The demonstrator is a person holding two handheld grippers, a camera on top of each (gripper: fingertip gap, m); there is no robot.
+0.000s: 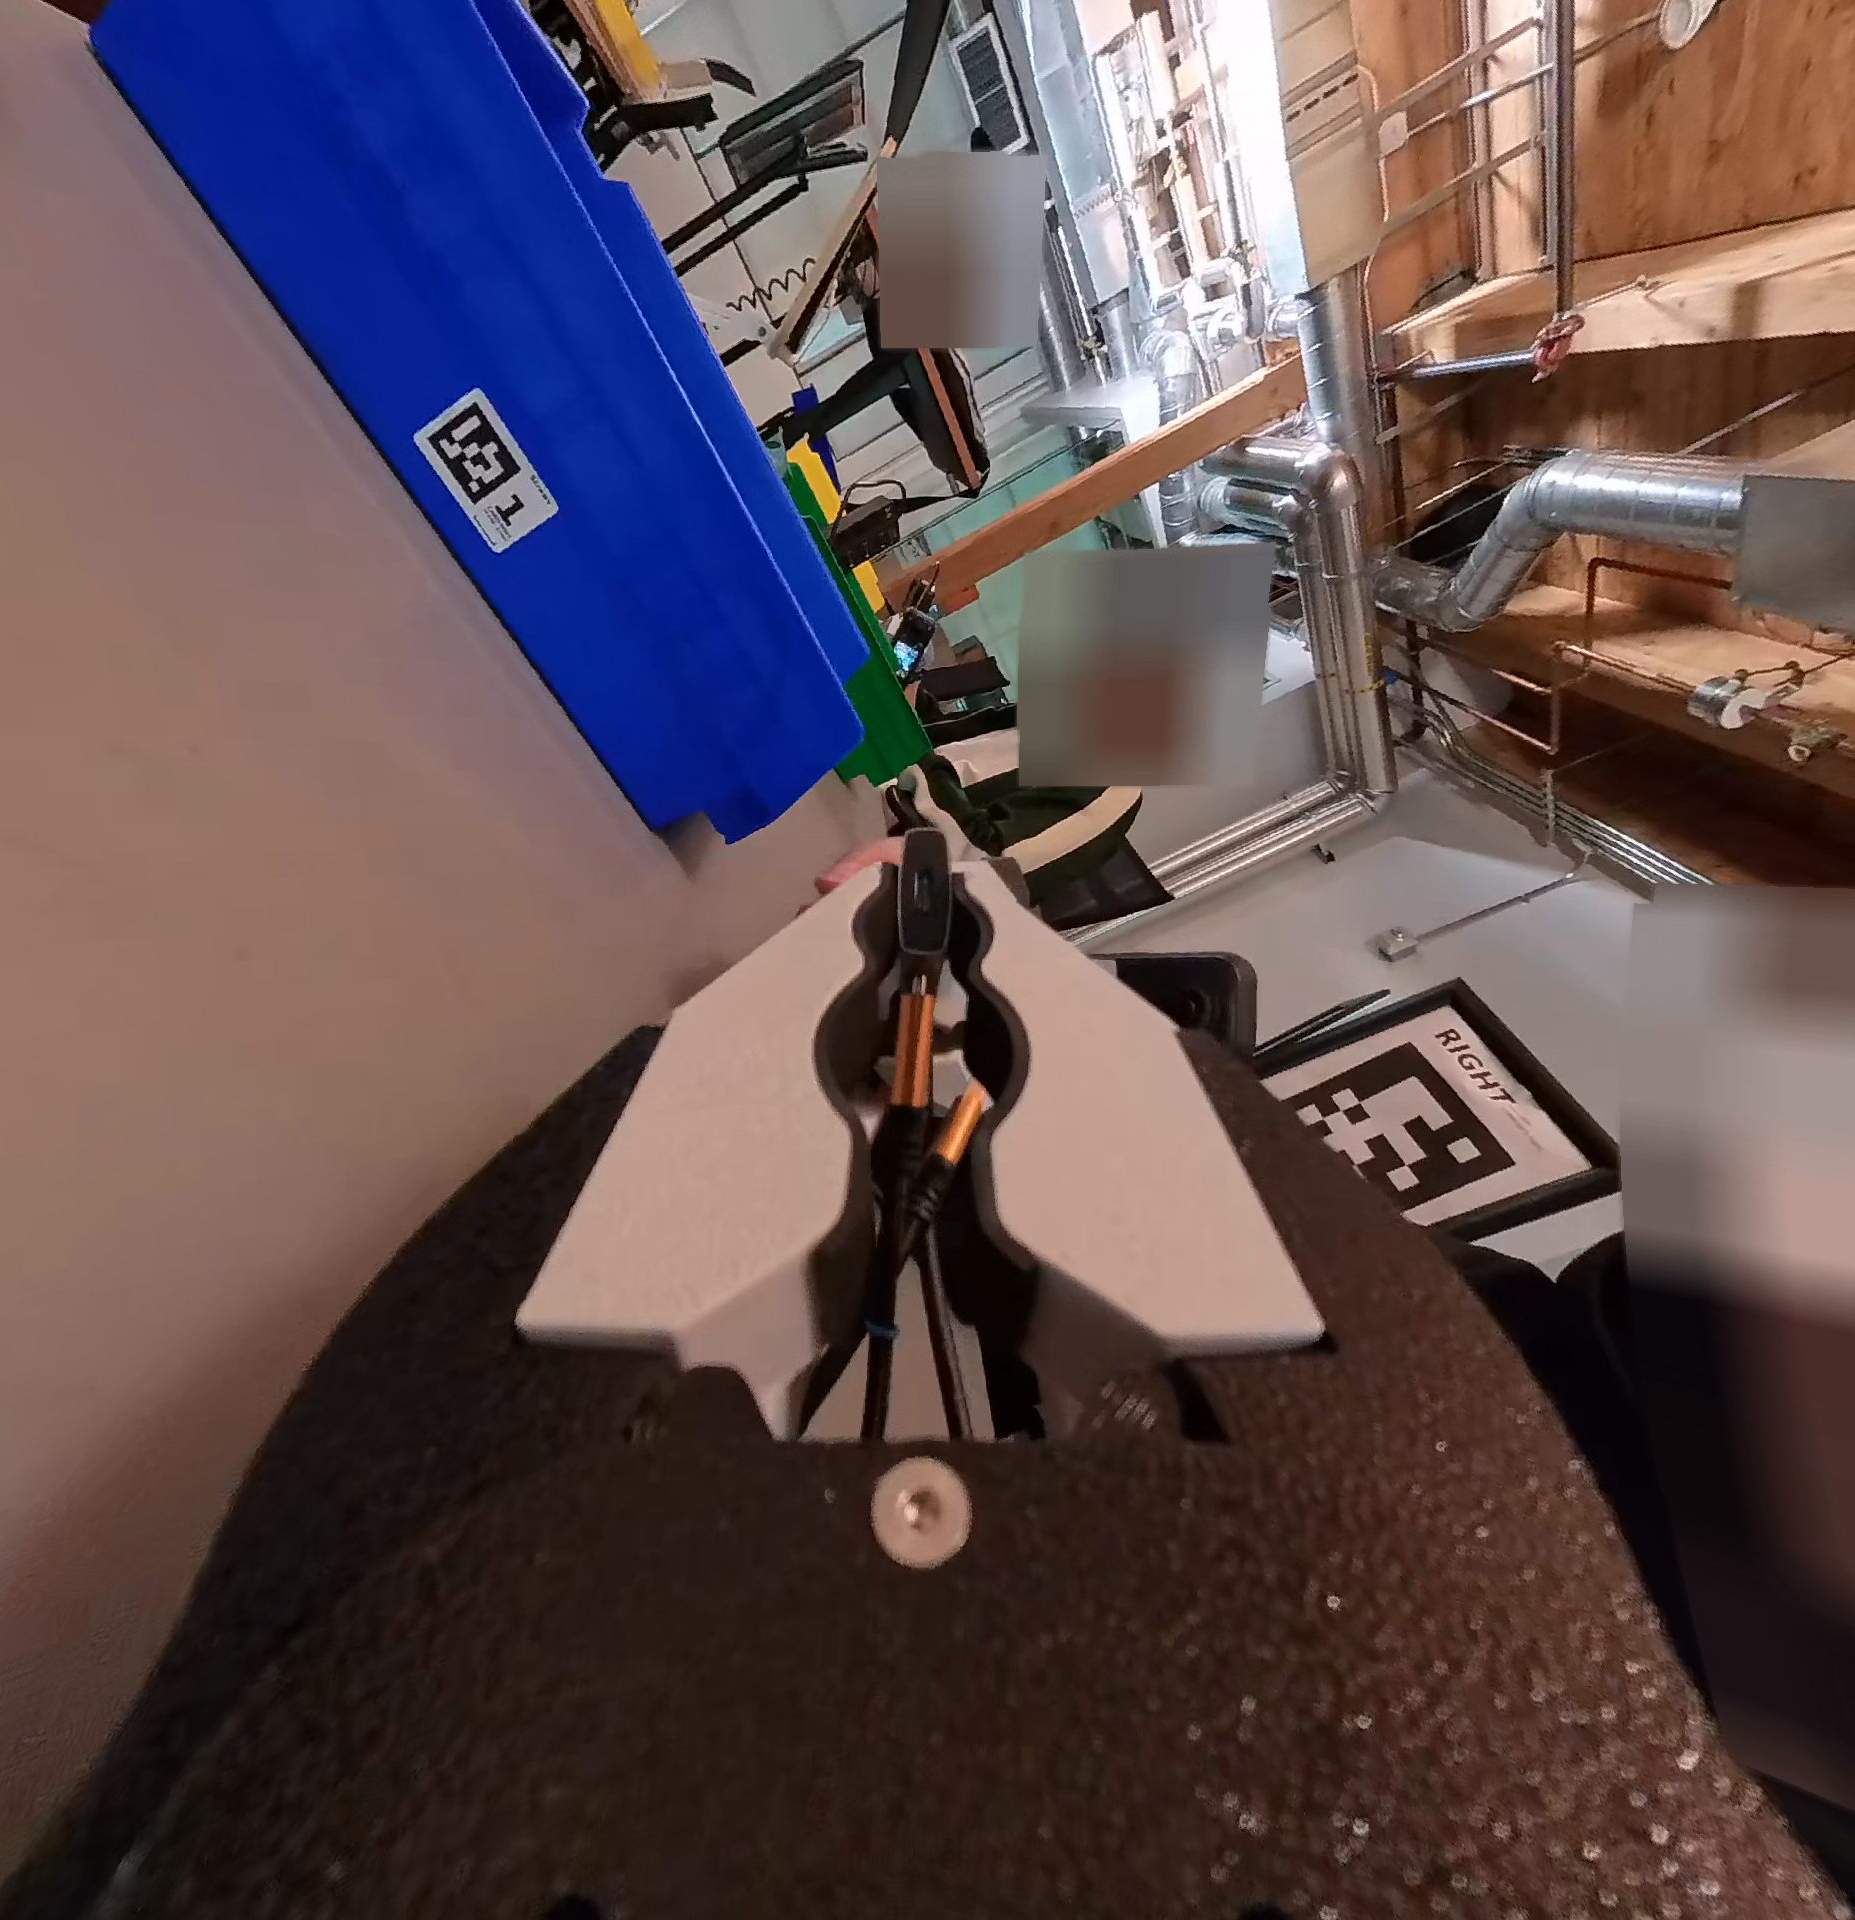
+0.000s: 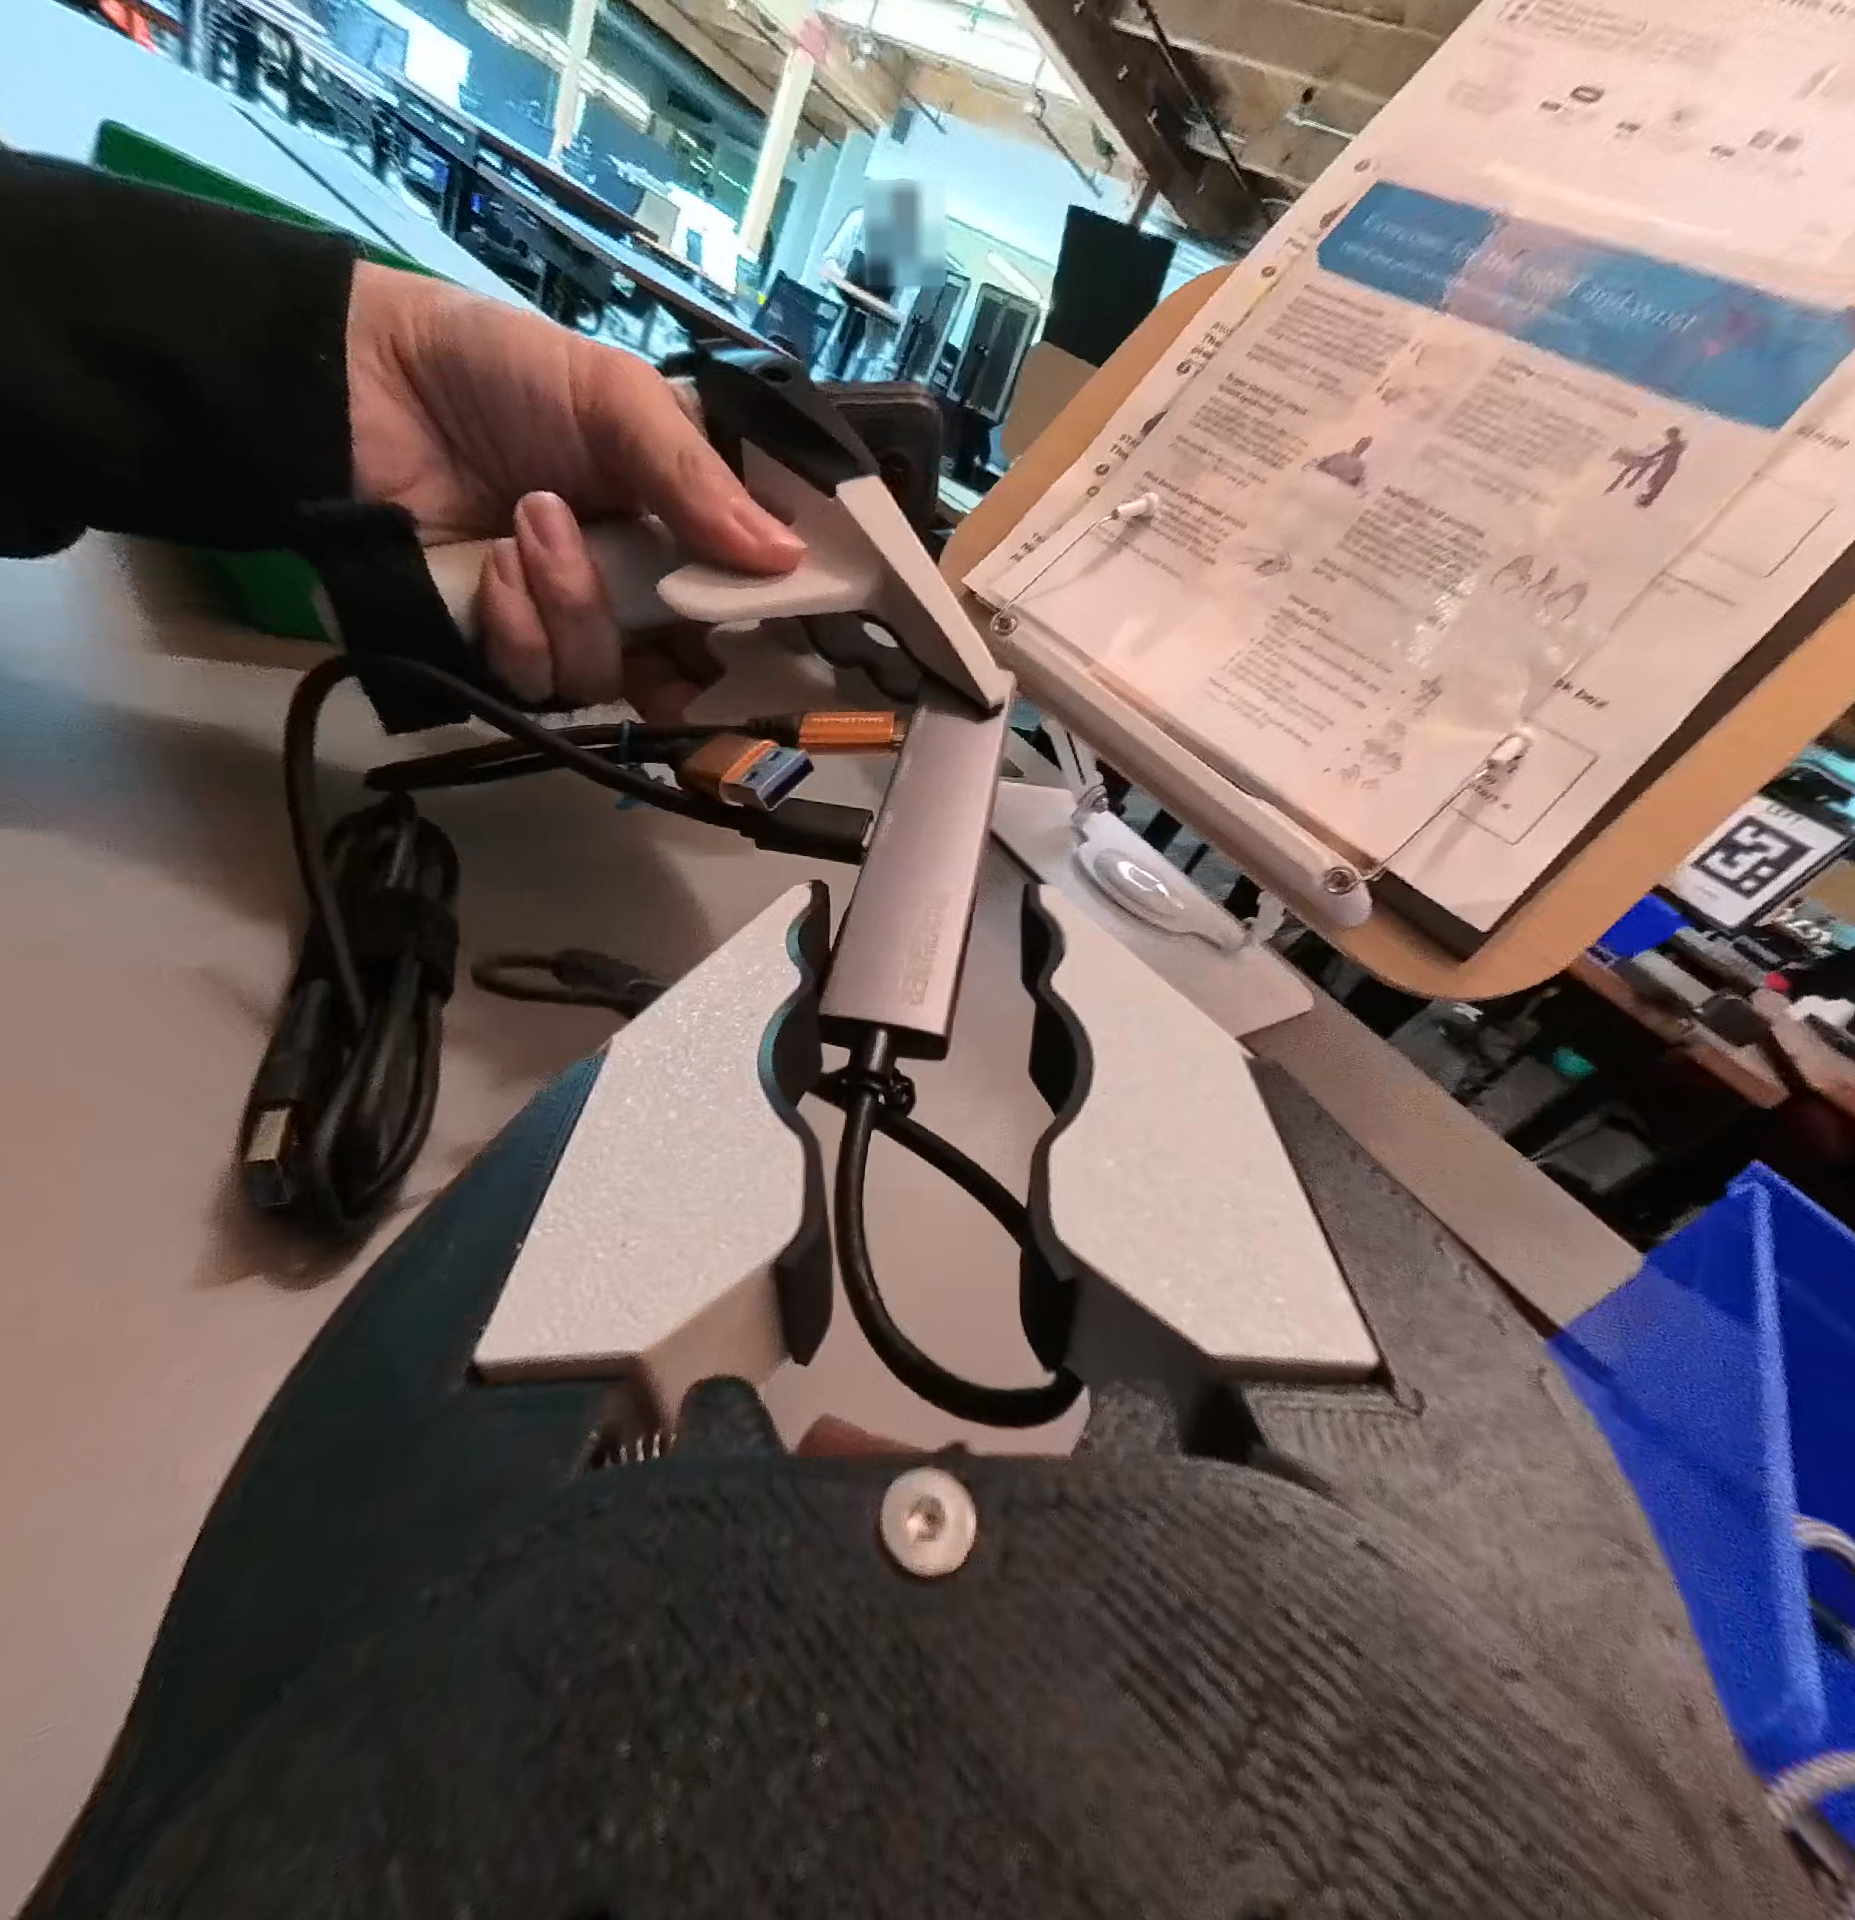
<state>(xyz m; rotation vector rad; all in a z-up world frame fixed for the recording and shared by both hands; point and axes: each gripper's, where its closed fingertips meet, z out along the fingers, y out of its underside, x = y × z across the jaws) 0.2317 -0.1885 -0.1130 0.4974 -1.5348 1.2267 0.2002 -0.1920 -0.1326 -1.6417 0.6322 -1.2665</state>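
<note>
A: Left of the hub (image 2: 923, 873)?

B: A hand (image 2: 528, 436) gripping the left tongs (image 2: 964, 681), clamped on the hub's far end. Below that, a coiled black cable (image 2: 362, 1018) lying on the surface (image 2: 102, 935).

A: Closer in?

B: Two orange-collared plugs (image 2: 845, 730) just left of the hub, one meeting its side. Seated or only touching, cannot tell.

A: And at the hub itself?

B: Right tongs (image 2: 928, 914) spread apart around its near end, not pinching. Own lead (image 2: 902, 1247) looping down between them.

A: Right of the hub?

B: A paper stand (image 2: 1422, 540) close behind, crowding that side, then a blue bin (image 2: 1733, 1403) lower down
</note>
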